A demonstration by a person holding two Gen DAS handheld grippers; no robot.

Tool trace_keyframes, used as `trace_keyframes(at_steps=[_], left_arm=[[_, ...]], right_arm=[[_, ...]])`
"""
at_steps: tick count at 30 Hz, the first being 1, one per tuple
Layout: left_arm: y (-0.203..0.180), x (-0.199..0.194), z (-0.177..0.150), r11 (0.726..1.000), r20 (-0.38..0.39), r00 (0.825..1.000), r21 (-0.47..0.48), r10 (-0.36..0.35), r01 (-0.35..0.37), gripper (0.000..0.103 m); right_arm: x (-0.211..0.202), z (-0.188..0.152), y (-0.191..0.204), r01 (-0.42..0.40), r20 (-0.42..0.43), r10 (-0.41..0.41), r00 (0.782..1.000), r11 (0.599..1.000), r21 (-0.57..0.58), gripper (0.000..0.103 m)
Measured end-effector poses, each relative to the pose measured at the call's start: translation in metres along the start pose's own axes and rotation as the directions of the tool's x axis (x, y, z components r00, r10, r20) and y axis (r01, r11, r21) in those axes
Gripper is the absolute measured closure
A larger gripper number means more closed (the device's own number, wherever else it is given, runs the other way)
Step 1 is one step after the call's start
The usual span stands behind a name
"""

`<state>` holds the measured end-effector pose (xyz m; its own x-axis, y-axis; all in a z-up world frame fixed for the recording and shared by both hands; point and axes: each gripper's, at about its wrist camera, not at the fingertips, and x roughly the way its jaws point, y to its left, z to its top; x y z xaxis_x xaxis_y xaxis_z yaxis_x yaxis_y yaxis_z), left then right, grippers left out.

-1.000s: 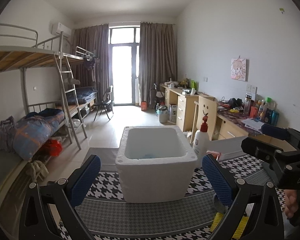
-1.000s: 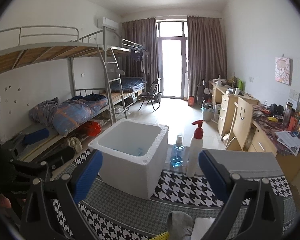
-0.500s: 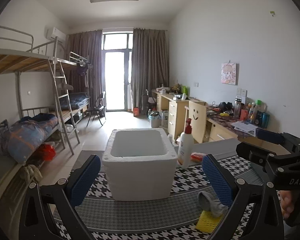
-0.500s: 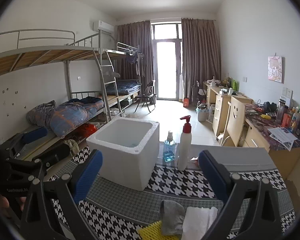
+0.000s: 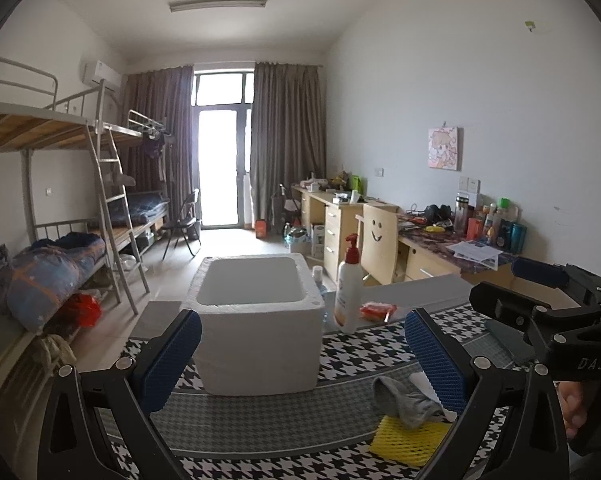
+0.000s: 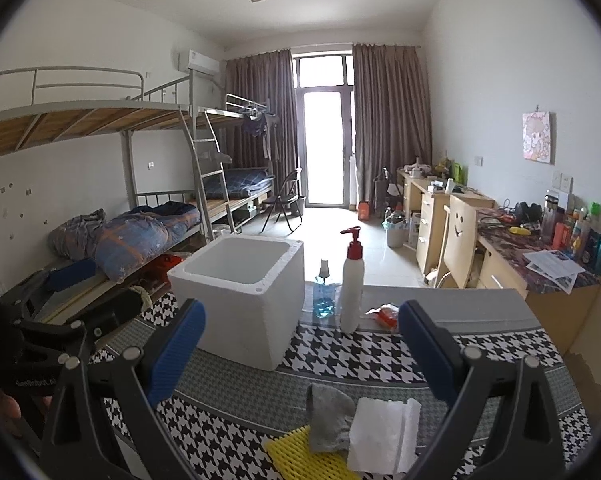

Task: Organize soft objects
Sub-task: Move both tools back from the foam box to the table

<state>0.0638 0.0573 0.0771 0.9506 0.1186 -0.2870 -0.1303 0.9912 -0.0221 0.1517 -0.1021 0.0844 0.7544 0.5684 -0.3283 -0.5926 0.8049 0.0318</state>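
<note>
A white foam box stands open-topped on the houndstooth tablecloth. Near the front edge lie a grey sock, a white folded cloth and a yellow foam net, overlapping one another. My left gripper is open and empty, in front of the box. My right gripper is also open and empty, just above and behind the soft pile. Each gripper shows at the edge of the other's view.
A white pump bottle with a red top, a blue spray bottle and a small red packet stand right of the box. Bunk beds line the left wall, desks the right. A hand holds the right gripper.
Both grippers have drawn back from the box toward the table's front edge. The sock, white cloth and yellow net have come into view. Both stay open.
</note>
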Motion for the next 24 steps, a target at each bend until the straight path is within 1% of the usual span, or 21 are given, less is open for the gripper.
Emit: trace_keyframes(at_steps=[4, 10, 16, 24], left_arm=[[-0.006, -0.001, -0.005, 1.0, -0.004, 1.0, 0.003, -0.024, 0.024, 0.001], [-0.011, -0.003, -0.014, 0.999, -0.001, 0.999, -0.003, -0.049, 0.049, 0.001], [-0.015, -0.001, -0.021, 0.999, 0.002, 0.999, 0.002, -0.051, 0.051, 0.001], [-0.022, 0.004, -0.034, 0.996, -0.011, 0.996, 0.0, -0.088, 0.088, 0.001]], right_arm=[[-0.003, -0.004, -0.001, 0.007, 0.0, -0.007, 1.0, 1.0, 0.007, 0.004], [-0.007, -0.014, -0.01, 0.046, 0.003, -0.046, 0.999, 0.999, 0.02, 0.004], [-0.011, -0.021, -0.016, 0.067, 0.002, -0.067, 0.998, 0.997, 0.027, 0.004], [-0.015, -0.03, -0.024, 0.073, -0.003, -0.073, 0.997, 0.996, 0.05, 0.004]])
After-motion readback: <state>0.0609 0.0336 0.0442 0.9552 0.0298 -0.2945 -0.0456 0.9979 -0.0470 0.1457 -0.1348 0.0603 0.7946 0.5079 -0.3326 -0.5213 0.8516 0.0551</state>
